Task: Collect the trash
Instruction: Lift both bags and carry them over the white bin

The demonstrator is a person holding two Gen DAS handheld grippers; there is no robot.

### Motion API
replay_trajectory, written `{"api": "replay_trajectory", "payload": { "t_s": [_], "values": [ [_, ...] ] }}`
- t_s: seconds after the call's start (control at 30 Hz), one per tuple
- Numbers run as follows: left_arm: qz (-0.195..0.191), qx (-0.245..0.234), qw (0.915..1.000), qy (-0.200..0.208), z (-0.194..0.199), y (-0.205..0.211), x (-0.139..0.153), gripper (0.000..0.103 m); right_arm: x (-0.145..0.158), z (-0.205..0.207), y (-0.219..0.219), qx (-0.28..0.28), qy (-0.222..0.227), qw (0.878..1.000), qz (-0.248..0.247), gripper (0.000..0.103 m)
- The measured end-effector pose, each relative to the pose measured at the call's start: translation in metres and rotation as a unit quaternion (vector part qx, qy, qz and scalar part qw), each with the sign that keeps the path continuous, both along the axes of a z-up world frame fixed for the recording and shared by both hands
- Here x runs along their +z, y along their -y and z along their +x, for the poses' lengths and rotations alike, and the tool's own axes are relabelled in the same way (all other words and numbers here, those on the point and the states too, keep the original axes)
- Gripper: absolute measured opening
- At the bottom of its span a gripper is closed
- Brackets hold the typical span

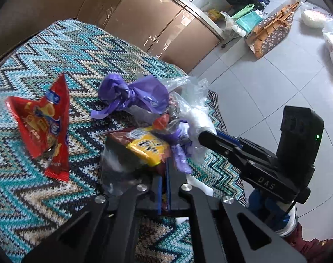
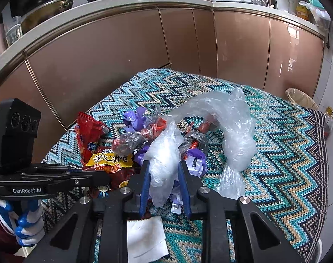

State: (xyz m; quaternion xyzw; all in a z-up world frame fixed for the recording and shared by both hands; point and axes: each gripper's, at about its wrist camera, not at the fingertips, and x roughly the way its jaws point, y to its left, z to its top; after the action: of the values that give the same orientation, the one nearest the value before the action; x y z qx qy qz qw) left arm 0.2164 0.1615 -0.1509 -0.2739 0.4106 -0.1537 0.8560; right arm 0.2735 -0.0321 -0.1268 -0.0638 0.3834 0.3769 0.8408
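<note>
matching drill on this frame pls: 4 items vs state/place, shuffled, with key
1. left claw
2. right claw
3. red snack bag
4. white paper napkin

A. lying flat on the cloth under the right claw
B. around a clear plastic bag
C. shut on the yellow-labelled snack wrapper
D. crumpled on the zigzag cloth, untouched

Pairs: 1-C, 2-B, 3-D, 4-A

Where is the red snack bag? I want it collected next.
In the left wrist view the red snack bag sits at the left on the zigzag cloth, apart from the pile, left of the purple bag.
</note>
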Motion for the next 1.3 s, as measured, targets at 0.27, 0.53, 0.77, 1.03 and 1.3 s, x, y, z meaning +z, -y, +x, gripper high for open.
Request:
{"api": "replay_trajectory", "payload": {
  "t_s": [0.27, 0.53, 0.77, 1.03, 1.3],
  "values": [
    [0.012, 0.017, 0.9995, 0.022, -0.033, -0.002, 0.031, 0.001, 0.031, -0.032, 0.02, -0.002, 0.027, 0.999, 0.027, 0.023],
    [0.022, 0.023, 0.9987, 0.04, -0.069, -0.002, 0.054, 0.001, 0.056, -0.069, 0.049, -0.018, 0.047, 0.998, 0.05, 0.023],
    [0.029, 0.024, 0.9978, 0.055, -0.091, 0.004, 0.074, 0.001, 0.073, -0.095, 0.079, -0.04, 0.063, 0.995, 0.066, 0.023],
    [0.052, 0.004, 0.9958, 0.075, -0.106, 0.037, 0.105, 0.001, 0.088, -0.124, 0.121, -0.067, 0.086, 0.99, 0.093, 0.023],
    [0.083, -0.078, 0.9901, 0.082, -0.087, 0.121, 0.126, 0.001, 0.077, -0.141, 0.209, -0.144, 0.089, 0.978, 0.124, 0.023]
  ]
}}
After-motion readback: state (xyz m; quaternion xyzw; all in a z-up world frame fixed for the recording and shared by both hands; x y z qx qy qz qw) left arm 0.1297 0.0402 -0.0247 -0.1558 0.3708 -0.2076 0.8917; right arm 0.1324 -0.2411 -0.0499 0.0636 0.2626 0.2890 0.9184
